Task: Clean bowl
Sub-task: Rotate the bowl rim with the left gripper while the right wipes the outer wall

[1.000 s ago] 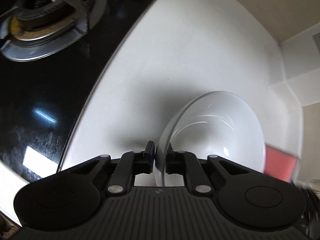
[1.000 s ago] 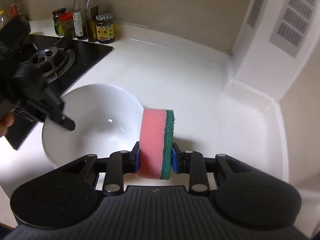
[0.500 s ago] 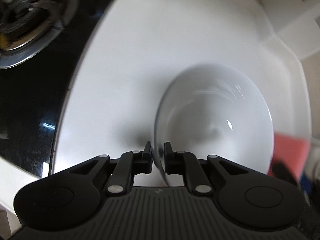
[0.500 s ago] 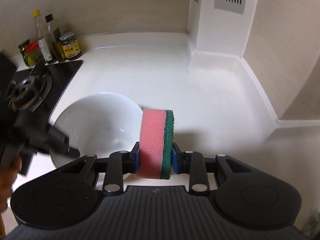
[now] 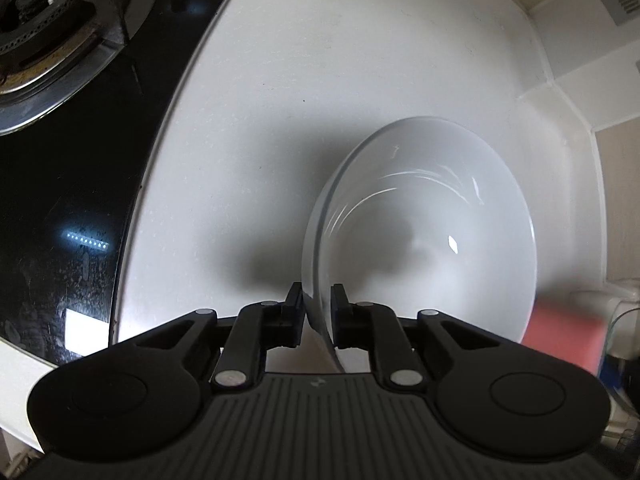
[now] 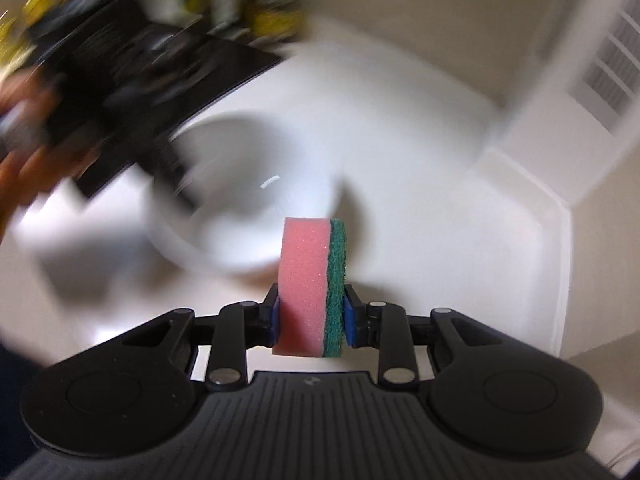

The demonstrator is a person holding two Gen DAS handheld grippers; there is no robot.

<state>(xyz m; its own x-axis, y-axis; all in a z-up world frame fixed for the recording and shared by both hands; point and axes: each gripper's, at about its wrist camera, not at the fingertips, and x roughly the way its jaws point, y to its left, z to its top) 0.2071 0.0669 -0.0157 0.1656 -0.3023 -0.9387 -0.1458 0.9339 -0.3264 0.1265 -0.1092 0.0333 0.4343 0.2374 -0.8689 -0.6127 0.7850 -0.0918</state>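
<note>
A white bowl (image 5: 432,240) is held tilted over the white counter (image 5: 280,100). My left gripper (image 5: 317,314) is shut on the bowl's near rim. The bowl also shows, blurred, in the right wrist view (image 6: 248,200), with the left gripper (image 6: 176,176) at its left rim. My right gripper (image 6: 311,316) is shut on a pink sponge with a green scouring side (image 6: 310,280), just in front of the bowl's near right rim. The sponge shows as a pink blur at the lower right of the left wrist view (image 5: 560,336).
A black glass hob (image 5: 60,200) with a steel gas burner (image 5: 48,32) lies left of the bowl. Blurred bottles and jars (image 6: 240,4) stand behind the hob. A white wall block with a vent grille (image 6: 604,80) rises at the right.
The right gripper with the sponge has swung fast, blurring its view, and now sits nearer the bowl's rim. The left gripper has shifted slightly, still holding the bowl.
</note>
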